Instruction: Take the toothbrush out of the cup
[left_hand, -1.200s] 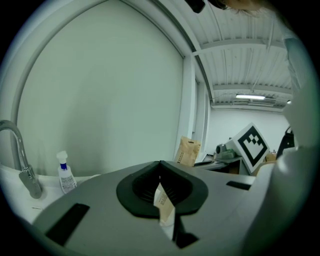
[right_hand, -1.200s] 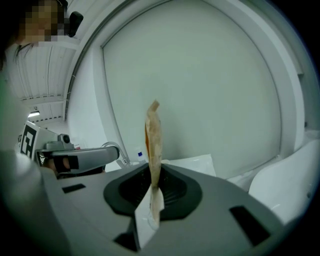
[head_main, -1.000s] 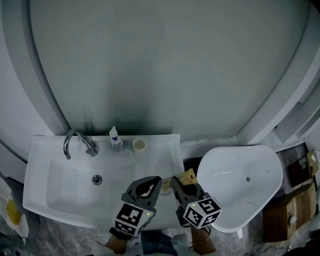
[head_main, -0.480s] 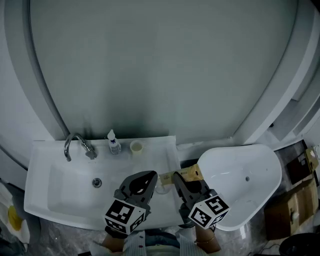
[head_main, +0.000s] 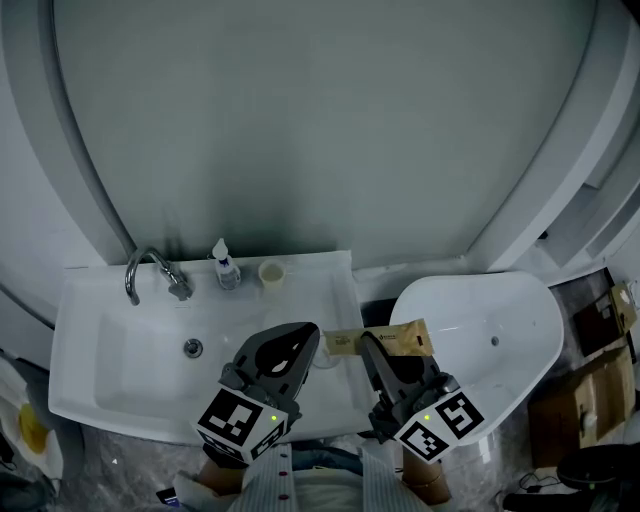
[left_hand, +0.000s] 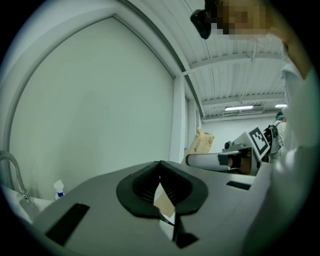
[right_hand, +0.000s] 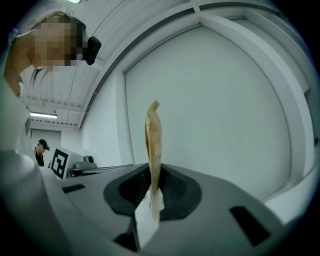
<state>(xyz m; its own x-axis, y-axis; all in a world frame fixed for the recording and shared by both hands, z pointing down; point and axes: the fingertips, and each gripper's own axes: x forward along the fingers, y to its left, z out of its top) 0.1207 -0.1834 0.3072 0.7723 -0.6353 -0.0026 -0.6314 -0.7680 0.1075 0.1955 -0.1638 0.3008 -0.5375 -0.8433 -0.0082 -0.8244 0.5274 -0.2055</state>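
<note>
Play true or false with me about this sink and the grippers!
1. The right gripper is shut on a brown paper packet. True.
2. The faucet is at the right end of the sink. False: it stands at the back left.
3. A small cup stands on the sink's back ledge, next to a little bottle. True.
4. The brown paper packet lies flat in the sink. False: the right gripper holds it up in the air.

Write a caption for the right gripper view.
Right gripper shut on an upright tan paper packet, pale wall behind.
</note>
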